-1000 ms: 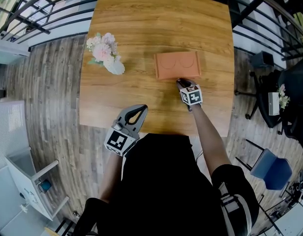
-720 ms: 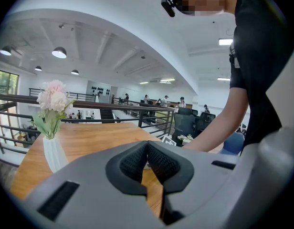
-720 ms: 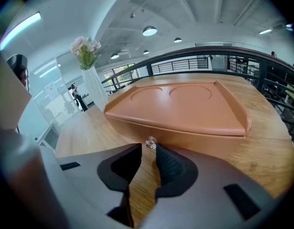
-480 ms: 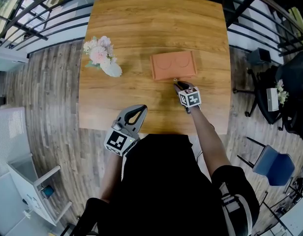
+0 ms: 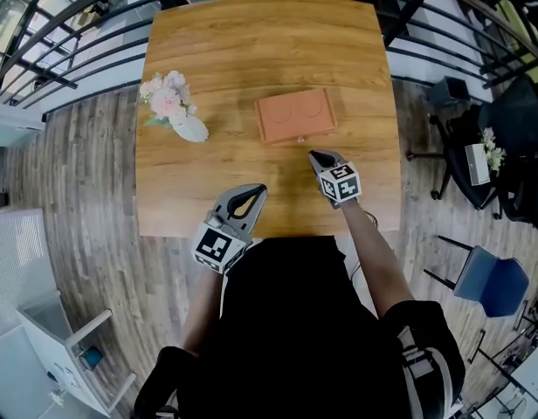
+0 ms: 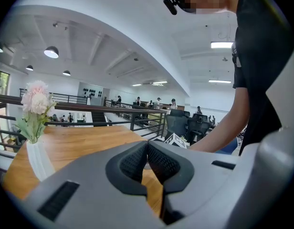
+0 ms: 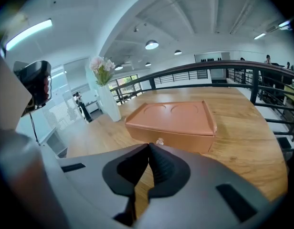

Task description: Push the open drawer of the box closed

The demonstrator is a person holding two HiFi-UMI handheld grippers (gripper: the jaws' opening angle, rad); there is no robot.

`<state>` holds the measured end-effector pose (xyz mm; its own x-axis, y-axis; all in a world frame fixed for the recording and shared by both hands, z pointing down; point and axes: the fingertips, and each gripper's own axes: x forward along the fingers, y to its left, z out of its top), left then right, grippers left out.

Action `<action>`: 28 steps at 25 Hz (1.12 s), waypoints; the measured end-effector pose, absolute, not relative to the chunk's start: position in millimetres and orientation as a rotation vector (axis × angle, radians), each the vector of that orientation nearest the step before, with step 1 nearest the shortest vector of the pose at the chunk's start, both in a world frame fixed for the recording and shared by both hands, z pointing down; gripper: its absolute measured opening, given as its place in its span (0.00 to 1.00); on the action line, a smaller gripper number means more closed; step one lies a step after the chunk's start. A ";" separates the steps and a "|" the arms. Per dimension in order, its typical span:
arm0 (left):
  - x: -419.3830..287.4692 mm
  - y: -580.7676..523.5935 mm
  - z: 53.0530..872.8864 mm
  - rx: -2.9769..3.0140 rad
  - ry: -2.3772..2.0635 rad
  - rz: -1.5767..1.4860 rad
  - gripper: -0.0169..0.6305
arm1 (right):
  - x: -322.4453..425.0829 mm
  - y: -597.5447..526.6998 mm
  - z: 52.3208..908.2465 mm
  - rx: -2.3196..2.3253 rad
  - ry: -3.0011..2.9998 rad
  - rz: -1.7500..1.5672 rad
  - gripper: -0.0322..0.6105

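The box (image 5: 294,117) sits mid-tabletop (image 5: 251,42), its drawer (image 7: 185,141) flush and the knob (image 7: 160,141) facing the person. The right gripper (image 5: 314,155) hovers just in front of the box, jaws clenched on nothing, not touching it. The left gripper (image 5: 256,190) hangs well short of the box, jaws pressed together and empty too.

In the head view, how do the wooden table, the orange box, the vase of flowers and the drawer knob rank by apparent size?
1. wooden table
2. orange box
3. vase of flowers, somewhat smaller than the box
4. drawer knob, only a tiny dot
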<state>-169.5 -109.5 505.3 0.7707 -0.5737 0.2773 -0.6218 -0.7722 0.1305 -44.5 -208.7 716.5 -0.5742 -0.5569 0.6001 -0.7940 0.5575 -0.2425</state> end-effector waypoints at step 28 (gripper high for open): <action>-128.6 -104.9 504.4 2.805 -0.799 0.376 0.06 | -12.4 -141.4 601.0 1.096 -2.548 0.515 0.07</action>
